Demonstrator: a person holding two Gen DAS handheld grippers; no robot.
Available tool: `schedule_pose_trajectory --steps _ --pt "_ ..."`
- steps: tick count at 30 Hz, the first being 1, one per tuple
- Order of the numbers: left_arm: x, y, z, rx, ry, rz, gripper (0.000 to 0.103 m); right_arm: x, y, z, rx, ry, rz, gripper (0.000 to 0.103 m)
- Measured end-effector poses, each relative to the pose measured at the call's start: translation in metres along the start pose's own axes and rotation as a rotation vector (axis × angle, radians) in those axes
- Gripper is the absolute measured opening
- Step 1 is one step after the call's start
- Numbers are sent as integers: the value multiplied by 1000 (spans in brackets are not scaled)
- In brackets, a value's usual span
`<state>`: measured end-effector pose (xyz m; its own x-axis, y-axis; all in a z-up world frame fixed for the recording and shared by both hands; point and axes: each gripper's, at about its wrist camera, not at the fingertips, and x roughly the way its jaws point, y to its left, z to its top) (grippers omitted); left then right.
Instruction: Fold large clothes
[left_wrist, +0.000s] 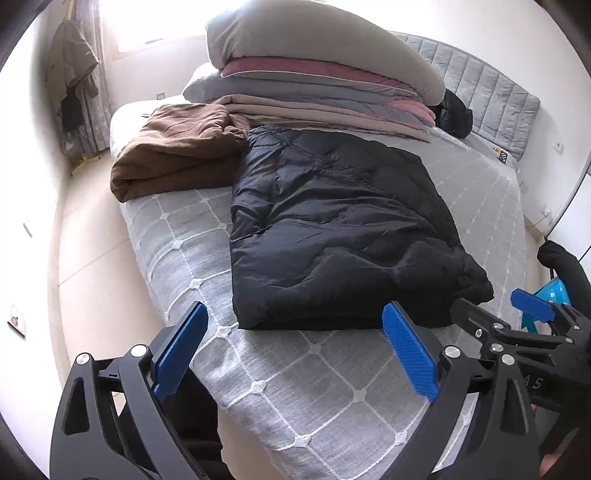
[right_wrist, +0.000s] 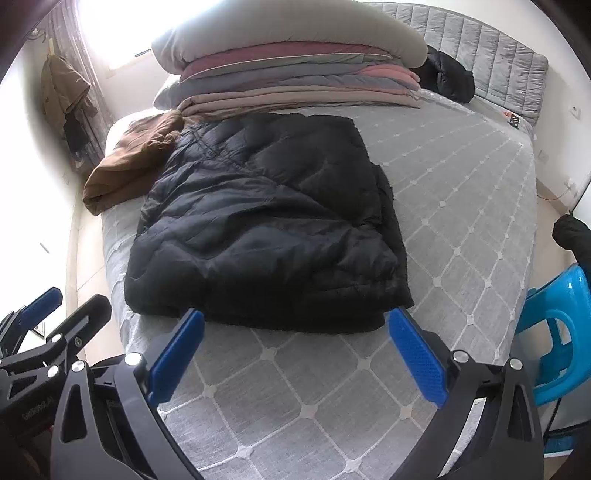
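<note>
A big black puffy coat lies folded flat on the bed. The bed has a grey cover with white criss-cross lines. The coat sits in the middle of the bed, and its near edge is a thick fold.

The left gripper hangs over the bed just in front of the coat's near edge. Its two blue fingers stand far apart. Nothing is between them but the grey cover. The coat is past the fingertips and they do not touch it.

The right gripper is also just in front of the coat's near edge, beside the left one. Its blue fingers are spread wide too. Their tips come close to the fold of the coat, but the coat is not between them and they do not pinch it. In the left view the right gripper shows at the coat's near right corner.

Beside the coat, on its left, lies a folded brown garment, touching the coat's far left corner. Behind the coat is a pile of folded blankets with a big grey pillow on top. A small dark bundle sits behind the coat, next to the pile. A blue plastic chair stands off the bed, to the coat's right.
</note>
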<state>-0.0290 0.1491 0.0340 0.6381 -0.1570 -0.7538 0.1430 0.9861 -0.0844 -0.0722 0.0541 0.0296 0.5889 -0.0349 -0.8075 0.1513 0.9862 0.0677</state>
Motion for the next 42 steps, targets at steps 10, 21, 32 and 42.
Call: schedule_pose_trajectory --steps 10,21,32,42 --pt "-7 -4 0 15 -23 22 92 0 0 2 10 -6 3 96" --pt "-11 -3 0 18 -36 34 92 1 -1 2 12 -1 7 96" --pt "-18 -6 0 36 -61 60 92 1 -3 2 10 0 13 96" --pt "-18 -6 0 35 -60 57 92 0 -3 2 10 -1 11 96"
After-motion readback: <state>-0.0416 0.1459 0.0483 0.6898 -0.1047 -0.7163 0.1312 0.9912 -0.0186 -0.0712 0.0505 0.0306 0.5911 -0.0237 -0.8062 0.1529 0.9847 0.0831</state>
